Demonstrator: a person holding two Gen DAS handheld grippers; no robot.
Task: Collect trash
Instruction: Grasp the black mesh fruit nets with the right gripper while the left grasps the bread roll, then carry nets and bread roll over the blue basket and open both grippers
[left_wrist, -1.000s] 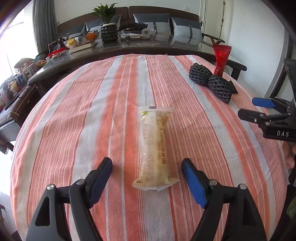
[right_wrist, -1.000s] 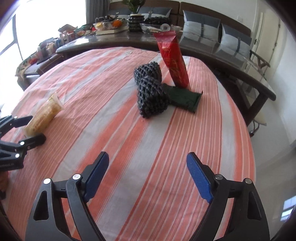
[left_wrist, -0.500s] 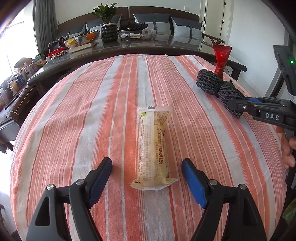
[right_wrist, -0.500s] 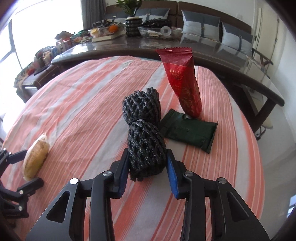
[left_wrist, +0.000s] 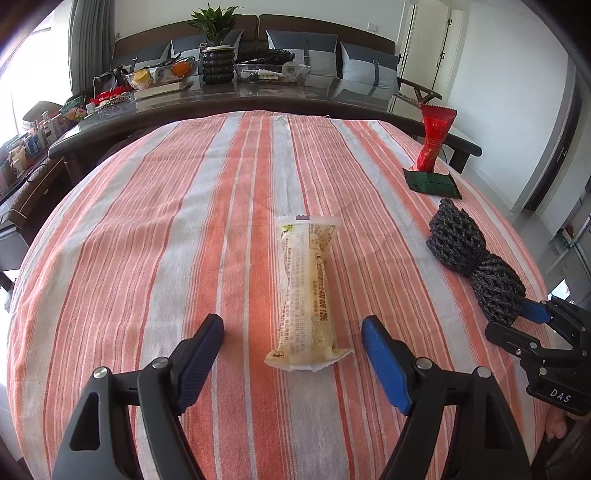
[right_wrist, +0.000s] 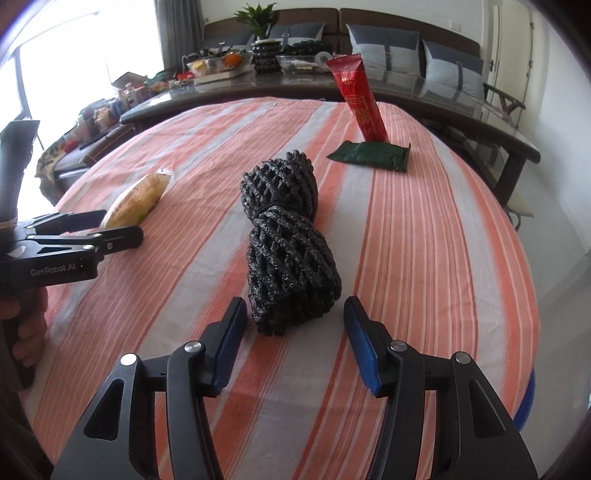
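A pale yellow snack wrapper (left_wrist: 306, 288) lies on the striped tablecloth between the fingers of my left gripper (left_wrist: 291, 325), which is open and clear of it. A black foam net bundle (right_wrist: 288, 251) lies lengthwise in front of my right gripper (right_wrist: 295, 306). Its near end sits between the blue pads, and the jaws are opening with a gap on both sides. Farther back a red packet (right_wrist: 360, 99) stands upright behind a flat dark green packet (right_wrist: 371, 157). The left wrist view shows the right gripper (left_wrist: 511, 319) at the net's (left_wrist: 472, 258) near end.
The round table's striped cloth (left_wrist: 147, 221) drops away at the edges. Behind it stands a long dark table (left_wrist: 258, 96) crowded with a plant, bowls and boxes, with a sofa beyond. A person's hand (right_wrist: 26, 325) holds the left gripper's handle.
The right gripper reached the black net, closed on it and dragged it nearer, away from the red and green packets; its jaws have since parted. The left gripper and wrapper stayed put.
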